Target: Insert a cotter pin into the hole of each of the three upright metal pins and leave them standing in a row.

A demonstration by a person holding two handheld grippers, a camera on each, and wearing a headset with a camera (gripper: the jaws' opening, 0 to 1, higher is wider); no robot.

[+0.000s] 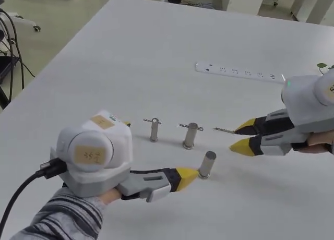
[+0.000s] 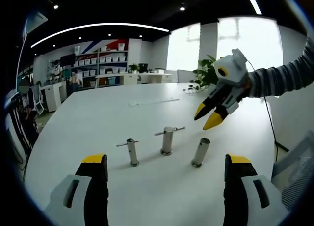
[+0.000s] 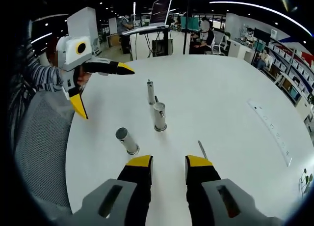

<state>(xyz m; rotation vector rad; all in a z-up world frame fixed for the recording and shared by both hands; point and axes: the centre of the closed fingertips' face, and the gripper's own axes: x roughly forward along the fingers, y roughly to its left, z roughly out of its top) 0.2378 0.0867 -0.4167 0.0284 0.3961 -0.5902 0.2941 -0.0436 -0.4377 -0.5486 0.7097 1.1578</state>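
Two pins (image 1: 154, 130) (image 1: 191, 136) already fitted, we are tackling the bare pin (image 1: 207, 164) on the bench (image 1: 156, 68): left gripper (image 2: 166, 162) hovering wide open, empty, beside it; right gripper (image 1: 242, 137) with jaws slightly parted, the last cotter pin (image 1: 224, 129) just off one tip, yet to be aligned with the hole.

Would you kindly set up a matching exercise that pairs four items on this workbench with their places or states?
Things:
1. middle metal pin
2. nearest metal pin
3. loose cotter pin
4. power strip

Places or states:
A. lies toward the far side of the table
B. stands with nothing through it
C. carries an inserted cotter pin
D. sits just off the jaw tips of the right gripper

Pairs: 1-C, 2-B, 3-D, 4-A.
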